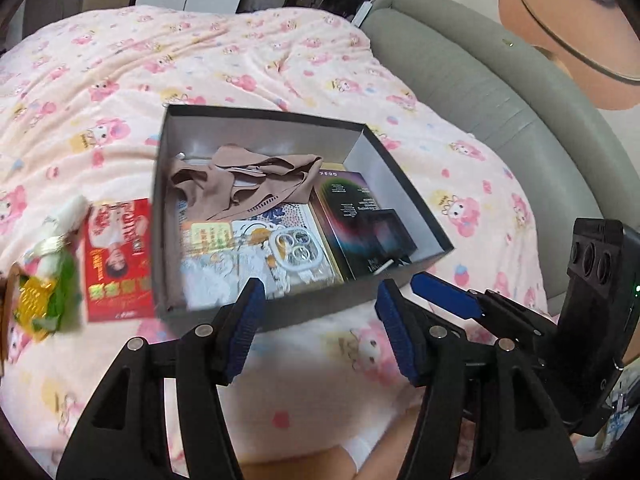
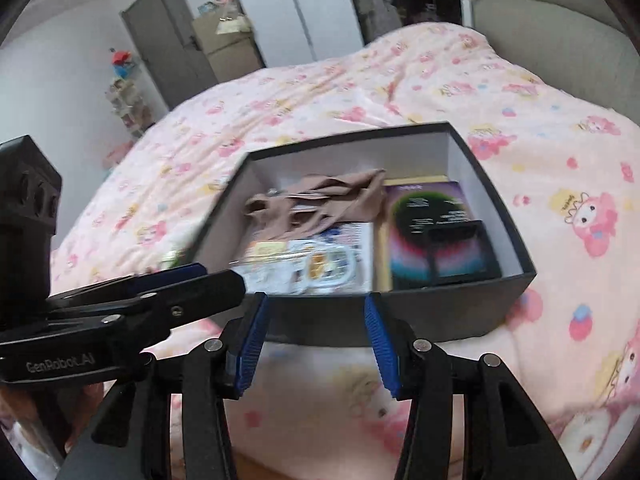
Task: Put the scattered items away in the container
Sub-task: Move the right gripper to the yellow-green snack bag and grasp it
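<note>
Container: a dark open box [image 1: 280,312] with pale inner walls, resting on a bed [image 1: 240,64] under a pink cartoon-print quilt.

Already inside, as we count them:
- a tan garment [image 1: 240,184], crumpled toward the far wall;
- a dark printed booklet [image 1: 348,208] along the right side, with a small black case [image 1: 390,236] lying on it;
- a white four-holed plastic piece [image 1: 296,250] on top of patterned cards or packets [image 1: 224,256] near the front wall.

Outside, left of the box in the left wrist view:
- a red printed packet [image 1: 118,256], lying flat just beside the box's left wall; its long axis runs roughly parallel to that wall, and its printing reads upside down to us, so its top points toward the near edge of the bed;
- a green, gold and white bundle [image 1: 48,284], blurred, farther left; we cannot tell its shape or heading.

We judge the task mostly done, with these two pieces left.

Left gripper [image 1: 318,312]: fingers spread, nothing between them, hovering just short of the box's front wall.
Right gripper [image 2: 316,328]: fingers apart, likewise empty, also before the front wall.
</note>
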### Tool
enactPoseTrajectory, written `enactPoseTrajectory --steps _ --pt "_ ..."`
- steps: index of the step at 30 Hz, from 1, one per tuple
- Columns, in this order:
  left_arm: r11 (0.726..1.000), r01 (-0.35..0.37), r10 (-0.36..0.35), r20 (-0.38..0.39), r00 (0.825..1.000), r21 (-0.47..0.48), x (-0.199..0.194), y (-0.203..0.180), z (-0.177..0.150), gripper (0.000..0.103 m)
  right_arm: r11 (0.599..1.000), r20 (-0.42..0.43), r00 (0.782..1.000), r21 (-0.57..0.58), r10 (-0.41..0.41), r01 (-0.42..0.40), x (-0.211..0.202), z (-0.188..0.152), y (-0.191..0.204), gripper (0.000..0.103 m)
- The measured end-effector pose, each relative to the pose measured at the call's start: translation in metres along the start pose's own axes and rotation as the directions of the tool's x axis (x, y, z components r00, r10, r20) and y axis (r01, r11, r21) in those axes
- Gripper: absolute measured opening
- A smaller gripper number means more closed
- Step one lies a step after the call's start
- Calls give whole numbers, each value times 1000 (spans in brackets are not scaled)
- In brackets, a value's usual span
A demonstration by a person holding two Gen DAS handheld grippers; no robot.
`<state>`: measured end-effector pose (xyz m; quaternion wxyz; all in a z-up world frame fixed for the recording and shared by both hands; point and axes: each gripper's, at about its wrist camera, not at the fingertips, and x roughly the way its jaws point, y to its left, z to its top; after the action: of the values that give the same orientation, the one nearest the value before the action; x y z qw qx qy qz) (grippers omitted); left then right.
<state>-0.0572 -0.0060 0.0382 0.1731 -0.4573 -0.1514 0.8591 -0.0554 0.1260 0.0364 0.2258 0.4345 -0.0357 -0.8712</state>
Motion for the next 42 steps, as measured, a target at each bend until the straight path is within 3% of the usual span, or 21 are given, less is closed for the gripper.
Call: enactPoseTrajectory --steps 5,11,15,19,21,23,25,27,30,33,34,36,37,42 --pt "999 -22 24 51 998 -33 -48 11 -13 60 995 9 998 -79 69 -68 -14 -2 38 45" --pt "985 -116 129 96 987 -130 -101 62 -29 59 968 -55 979 -150 197 -203 4 -1 103 45" --pt "946 -209 239 96 966 -249 -133 115 -43 56 944 -110 960 -187 256 -273 28 0 143 45" --pt "873 -260 305 46 951 -412 -151 183 -65 48 924 -245 922 -163 301 -345 77 -3 177 45" --pt "843 -289 336 26 941 -454 -154 209 -74 47 926 -285 914 -160 290 -343 98 -5 188 45" --pt "822 -290 332 0 943 -490 -152 234 -83 46 931 -326 907 -156 267 -331 122 -7 199 45" --pt "802 -254 285 -27 958 -540 -145 258 -90 46 939 -349 903 -138 252 -315 141 -7 203 45" --pt "806 -218 237 -36 971 -551 -138 268 -88 46 950 -351 906 -111 237 -291 154 -5 205 45" --pt "819 -200 212 -41 977 -538 -124 269 -74 46 972 -345 917 -49 199 -229 175 3 203 45" --pt "822 -177 186 -40 982 -542 -110 265 -61 46 971 -415 884 -6 216 -240 210 2 207 44" --pt "820 -176 183 -42 982 -544 -107 263 -58 46 967 -455 861 7 230 -254 225 -2 209 32" --pt "819 -174 180 -43 983 -546 -103 260 -53 46 952 -486 824 61 290 -299 236 -8 208 23" --pt "821 -169 178 -36 983 -545 -102 257 -51 46 950 -479 826 65 297 -304 234 -9 208 21" --pt "826 -174 194 -20 981 -536 -103 240 -51 46 947 -407 874 -60 266 -316 200 -13 219 18"
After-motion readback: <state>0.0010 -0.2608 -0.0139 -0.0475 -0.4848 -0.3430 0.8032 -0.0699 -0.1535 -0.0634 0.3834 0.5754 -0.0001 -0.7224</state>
